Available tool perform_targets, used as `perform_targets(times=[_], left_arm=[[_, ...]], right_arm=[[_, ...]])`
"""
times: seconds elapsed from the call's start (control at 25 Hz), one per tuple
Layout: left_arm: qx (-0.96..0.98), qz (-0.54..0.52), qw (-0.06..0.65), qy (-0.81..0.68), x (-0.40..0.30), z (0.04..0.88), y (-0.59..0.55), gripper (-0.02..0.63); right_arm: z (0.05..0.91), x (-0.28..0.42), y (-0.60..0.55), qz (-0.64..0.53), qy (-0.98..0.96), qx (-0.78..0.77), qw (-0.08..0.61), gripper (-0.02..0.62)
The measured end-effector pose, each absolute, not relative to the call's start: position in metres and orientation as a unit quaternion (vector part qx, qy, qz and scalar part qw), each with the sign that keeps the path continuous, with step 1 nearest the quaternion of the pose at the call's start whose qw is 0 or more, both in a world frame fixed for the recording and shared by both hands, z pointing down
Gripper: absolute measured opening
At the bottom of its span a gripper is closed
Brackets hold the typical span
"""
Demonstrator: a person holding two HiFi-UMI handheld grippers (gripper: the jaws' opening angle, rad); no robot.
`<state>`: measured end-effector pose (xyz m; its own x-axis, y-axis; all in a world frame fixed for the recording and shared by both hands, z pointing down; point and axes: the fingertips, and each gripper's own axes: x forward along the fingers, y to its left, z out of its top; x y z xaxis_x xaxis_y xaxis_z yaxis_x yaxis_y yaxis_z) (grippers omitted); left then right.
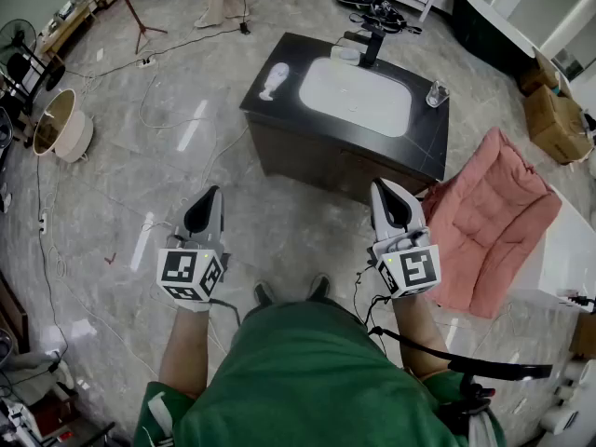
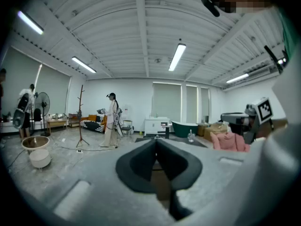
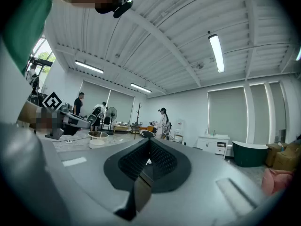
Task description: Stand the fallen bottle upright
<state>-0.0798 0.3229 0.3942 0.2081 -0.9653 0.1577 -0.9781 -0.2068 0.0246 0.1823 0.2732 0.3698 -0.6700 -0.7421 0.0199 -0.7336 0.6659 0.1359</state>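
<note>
A: Where's the bottle?
B: The white bottle (image 1: 273, 80) lies on its side at the left end of the dark counter (image 1: 421, 130), just beside the white basin (image 1: 354, 96). Nothing touches it

A: What else is on that counter?
B: A dark faucet (image 1: 371, 45) behind the basin and a small clear glass thing (image 1: 436, 92) near the right end. What kind of thing it is, I can't tell

A: And the grippers?
B: Both are well short of the counter, held out over the marble floor (image 1: 112, 184) in front of the person in green (image 1: 307, 380). The left gripper (image 1: 212, 194) has its jaws pressed together with nothing in them; its own view shows the dark pads (image 2: 141, 161) meeting at the tip. The right gripper (image 1: 380, 187) is closed and empty too, its ribbed pads (image 3: 162, 161) coming to a point

A: Anything beside them?
B: A pink cushion (image 1: 494, 217) lies to the right of the counter, near the right gripper, and a round tub (image 1: 60, 124) stands far off to the left
</note>
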Motion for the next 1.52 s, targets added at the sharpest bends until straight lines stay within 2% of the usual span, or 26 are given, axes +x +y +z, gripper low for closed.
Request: perform_targets(times=[0.6,0.76,1.08,1.52], left_arm=[[0.744,0.046,0.062,-0.664,-0.044,0.393,0.319,0.0],[0.728,0.041,0.067,-0.681,-0.036,0.396,0.326,0.052],[0.709,0.054,0.084,-0.698,-0.052,0.415,0.308,0.069],[0.74,0.053,0.087,-0.665,-0.104,0.423,0.197,0.074]], right_arm=[[0.377,0.225,0.252,-0.038,-0.921,0.386,0.034,-0.012],[0.379,0.228,0.241,-0.035,-0.93,0.364,0.03,-0.006],[0.391,0.212,0.206,-0.033,-0.939,0.341,0.044,0.006],[0.395,0.158,0.117,-0.035,-0.922,0.376,0.085,0.017]])
